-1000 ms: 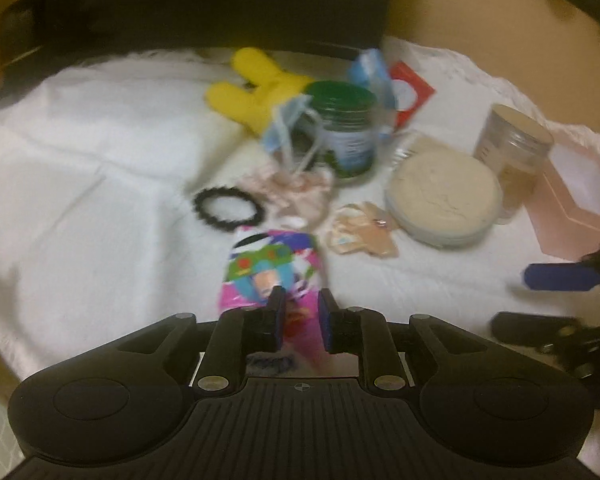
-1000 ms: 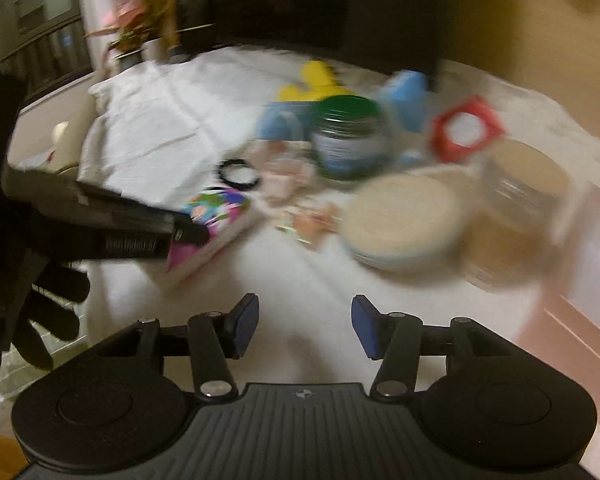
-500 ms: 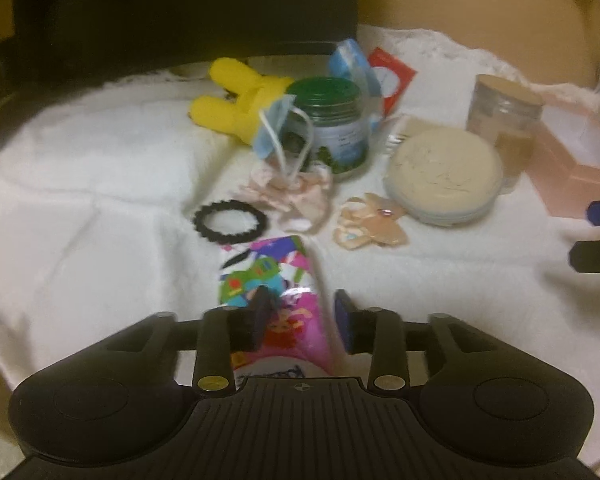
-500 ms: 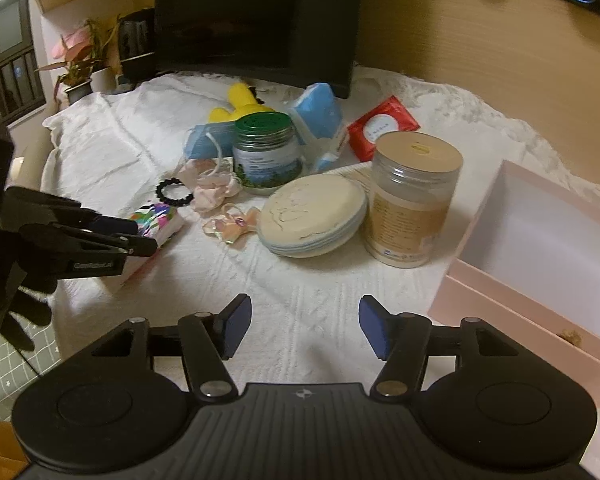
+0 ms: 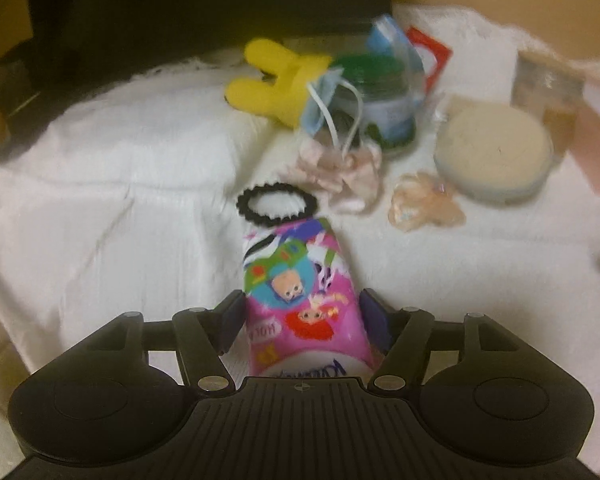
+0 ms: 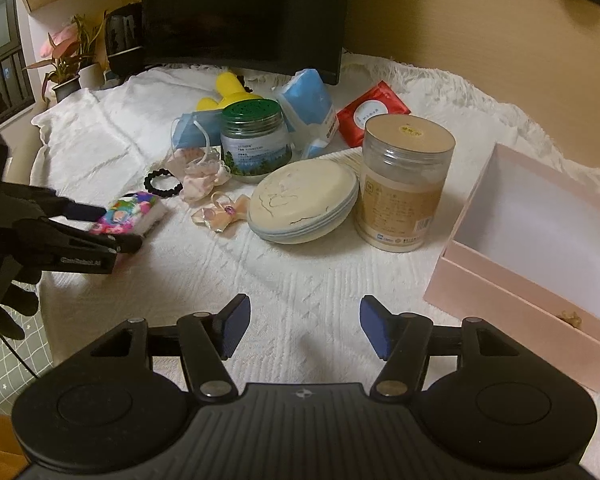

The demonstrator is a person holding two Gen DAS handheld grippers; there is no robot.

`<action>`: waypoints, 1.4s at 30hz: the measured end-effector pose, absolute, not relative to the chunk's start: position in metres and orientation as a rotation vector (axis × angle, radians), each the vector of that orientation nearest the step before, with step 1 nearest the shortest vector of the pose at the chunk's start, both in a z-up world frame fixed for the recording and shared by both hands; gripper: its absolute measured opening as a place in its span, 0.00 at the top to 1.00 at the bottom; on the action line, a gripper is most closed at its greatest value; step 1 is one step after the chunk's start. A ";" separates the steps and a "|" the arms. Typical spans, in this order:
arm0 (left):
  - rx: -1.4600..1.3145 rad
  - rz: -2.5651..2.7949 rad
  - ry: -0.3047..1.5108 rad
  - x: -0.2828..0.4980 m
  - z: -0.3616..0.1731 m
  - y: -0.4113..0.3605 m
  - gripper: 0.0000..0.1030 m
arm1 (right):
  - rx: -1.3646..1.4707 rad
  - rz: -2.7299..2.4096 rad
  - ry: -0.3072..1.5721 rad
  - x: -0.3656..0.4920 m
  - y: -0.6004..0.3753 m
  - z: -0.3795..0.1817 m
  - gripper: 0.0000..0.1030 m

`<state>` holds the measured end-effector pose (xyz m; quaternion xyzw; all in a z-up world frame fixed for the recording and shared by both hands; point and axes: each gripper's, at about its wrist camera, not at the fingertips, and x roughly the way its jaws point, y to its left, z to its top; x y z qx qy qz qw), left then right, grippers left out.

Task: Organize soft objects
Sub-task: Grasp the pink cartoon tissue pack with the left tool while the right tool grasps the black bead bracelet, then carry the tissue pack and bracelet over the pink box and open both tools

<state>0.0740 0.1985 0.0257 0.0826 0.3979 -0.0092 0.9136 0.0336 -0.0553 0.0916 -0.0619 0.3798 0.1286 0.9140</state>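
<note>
A colourful cartoon-print tissue pack (image 5: 300,280) lies on the white cloth, and the right wrist view shows it at the left (image 6: 134,210). My left gripper (image 5: 304,308) straddles it, jaws opening, one pad on each side and the pack resting on the cloth. From the right wrist view the left gripper (image 6: 118,228) comes in from the left edge in a black-gloved hand. My right gripper (image 6: 304,320) hovers open over bare cloth with nothing between its fingers. A black hair tie (image 5: 278,204), a pink scrunchie (image 5: 340,168) and a peach bow clip (image 5: 424,204) lie just beyond the pack.
Behind these are a yellow plush (image 6: 228,92), a blue face mask (image 6: 188,132), a green-lidded jar (image 6: 256,140), a round cream case (image 6: 304,208), a tall canister (image 6: 404,184) and a red wipes pack (image 6: 374,114). An open pink box (image 6: 512,300) stands right; a black monitor (image 6: 244,12) behind.
The left gripper's jaws have spread from nearly closed to wide and moved forward over the tissue pack, which now sits between them. The right gripper's jaws have widened slightly.
</note>
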 end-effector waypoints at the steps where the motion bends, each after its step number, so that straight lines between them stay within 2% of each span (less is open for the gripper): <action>1: 0.139 -0.019 0.824 0.077 0.026 0.201 0.33 | -0.129 0.264 0.780 0.033 -0.055 0.091 0.39; 4: 0.015 -0.034 0.849 0.089 0.025 0.211 0.34 | -0.143 0.249 0.774 0.032 -0.055 0.090 0.37; 6: -0.029 -0.031 0.853 0.092 0.025 0.215 0.37 | -0.150 0.234 0.763 0.031 -0.054 0.091 0.37; 7: -0.047 -0.021 0.861 0.093 0.026 0.216 0.42 | -0.154 0.223 0.751 0.031 -0.053 0.092 0.37; 9: -0.058 -0.030 0.886 0.094 0.028 0.220 0.43 | -0.166 0.208 0.719 0.031 -0.049 0.095 0.37; 16: -0.168 0.011 0.767 0.062 0.046 0.267 0.46 | -0.206 0.341 0.665 0.059 0.009 0.103 0.38; 18: -0.190 0.050 0.748 0.057 0.053 0.285 0.47 | -0.248 0.424 0.646 0.069 0.045 0.105 0.46; 20: -0.228 0.095 0.742 0.053 0.057 0.307 0.47 | -0.298 0.499 0.623 0.079 0.086 0.105 0.58; 25: -0.280 0.117 0.730 0.044 0.061 0.341 0.47 | -0.404 0.524 0.581 0.115 0.161 0.082 0.66; 28: -0.318 0.111 0.741 0.038 0.056 0.354 0.47 | -0.394 0.501 0.656 0.146 0.178 0.063 0.72; 31: -0.350 0.105 0.744 0.033 0.050 0.363 0.47 | -0.360 0.463 0.744 0.172 0.182 0.047 0.74; 33: -0.360 0.107 0.749 0.035 0.047 0.370 0.47 | -0.318 0.461 0.799 0.181 0.182 0.040 0.83; 34: -0.364 0.104 0.750 0.038 0.047 0.373 0.47 | -0.304 0.469 0.812 0.182 0.181 0.042 0.91; 35: -0.364 0.099 0.749 0.040 0.048 0.374 0.47 | -0.303 0.465 0.821 0.183 0.182 0.045 0.92; 39: -0.345 0.055 0.707 0.058 0.065 0.374 0.47 | -0.225 0.487 0.796 0.178 0.173 0.084 0.92; 42: -0.326 0.012 0.648 0.078 0.091 0.365 0.47 | -0.150 0.504 0.722 0.170 0.154 0.135 0.92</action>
